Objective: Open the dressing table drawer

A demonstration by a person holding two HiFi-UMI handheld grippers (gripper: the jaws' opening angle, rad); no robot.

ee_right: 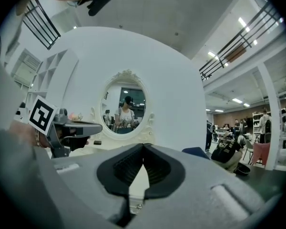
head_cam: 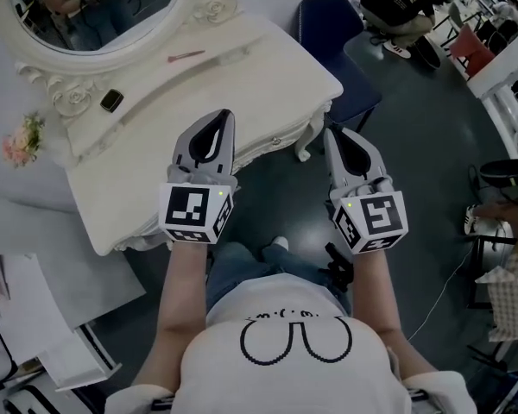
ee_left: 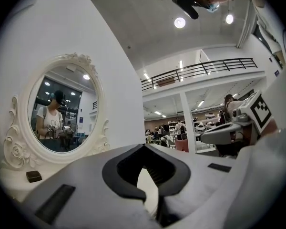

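Observation:
The white dressing table (head_cam: 242,67) has a carved front apron (head_cam: 263,147) under its near edge, where the drawer front sits, mostly hidden from above. My left gripper (head_cam: 227,113) is shut and empty and hovers over the table's front edge. My right gripper (head_cam: 331,131), also shut and empty, is off the table's right corner, beside a curved leg (head_cam: 303,151). In the left gripper view the left gripper (ee_left: 144,146) points along the tabletop past the oval mirror (ee_left: 62,111). In the right gripper view the right gripper (ee_right: 143,145) faces the mirror (ee_right: 125,104), with a small knob (ee_right: 139,206) showing low between its jaws.
On the table lie a small dark box (head_cam: 111,100) and a pink stick (head_cam: 186,56), with flowers (head_cam: 22,141) at its left end. A blue chair (head_cam: 332,24) stands behind the right corner. A person in black (head_cam: 406,3) sits beyond. Papers (head_cam: 26,317) lie lower left.

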